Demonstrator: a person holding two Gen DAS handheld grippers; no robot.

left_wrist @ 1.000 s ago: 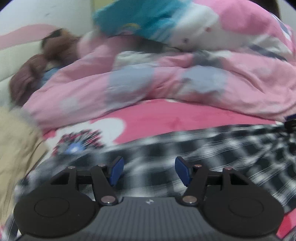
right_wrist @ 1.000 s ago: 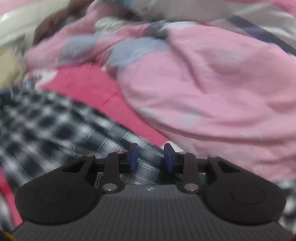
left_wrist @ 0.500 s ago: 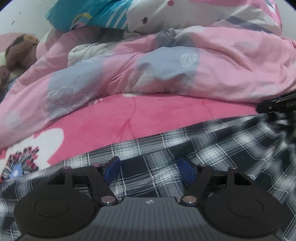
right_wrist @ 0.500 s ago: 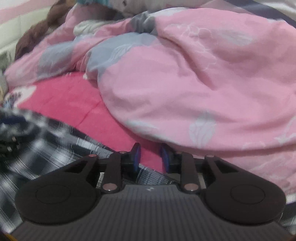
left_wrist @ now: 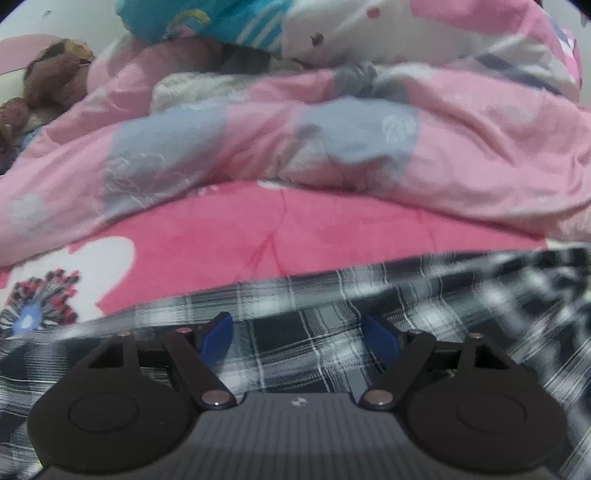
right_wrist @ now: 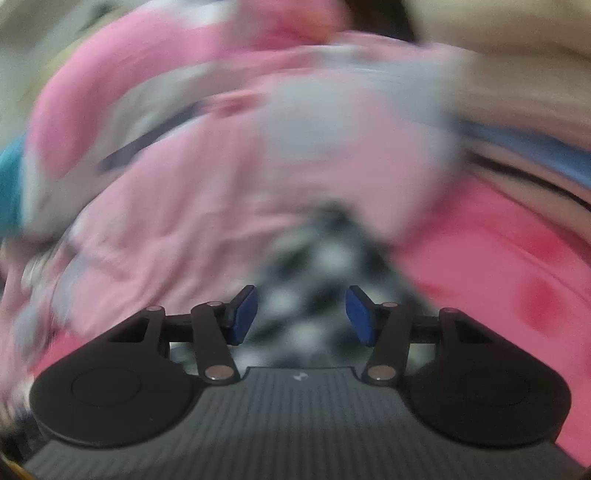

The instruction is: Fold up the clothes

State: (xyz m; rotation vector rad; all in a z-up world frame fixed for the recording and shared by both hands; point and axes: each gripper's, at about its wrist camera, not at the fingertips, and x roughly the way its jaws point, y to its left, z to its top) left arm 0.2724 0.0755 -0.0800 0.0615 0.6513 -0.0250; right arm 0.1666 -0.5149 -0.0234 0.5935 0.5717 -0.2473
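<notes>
Nearest the left wrist camera, the left tool point(left_wrist: 297, 339) sits with its jaws spread wide, both blue pads point(left_wrist: 216, 338) clear of the fabric. The black-and-white plaid garment point(left_wrist: 332, 314) lies flat directly beneath and ahead of this tool, running from the lower left edge of the view to the right edge. Its far hem ends just ahead of the pads. No fold of cloth is pinched between the jaws, which have widened within the last second.

Beyond the hem lies the pink bed sheet point(left_wrist: 295, 229), bearing a white patch and a red-and-blue flower print at left. Behind the sheet, a rumpled pink and grey-blue quilt point(left_wrist: 332, 140) is heaped across the bed. A brown plush toy point(left_wrist: 51, 81) rests at the far left, and a teal and white pillow point(left_wrist: 229, 18) sits at the top of the view.

In the right wrist view, which is heavily blurred, the right tool point(right_wrist: 301, 314) shows its jaws at a medium gap, having just opened. A bunched end of the plaid garment point(right_wrist: 325, 251) stands between and just ahead of the pads point(right_wrist: 360, 317); neither pad presses on it. The quilt point(right_wrist: 221, 166) fills the background, with the sheet point(right_wrist: 517, 277) at right.
</notes>
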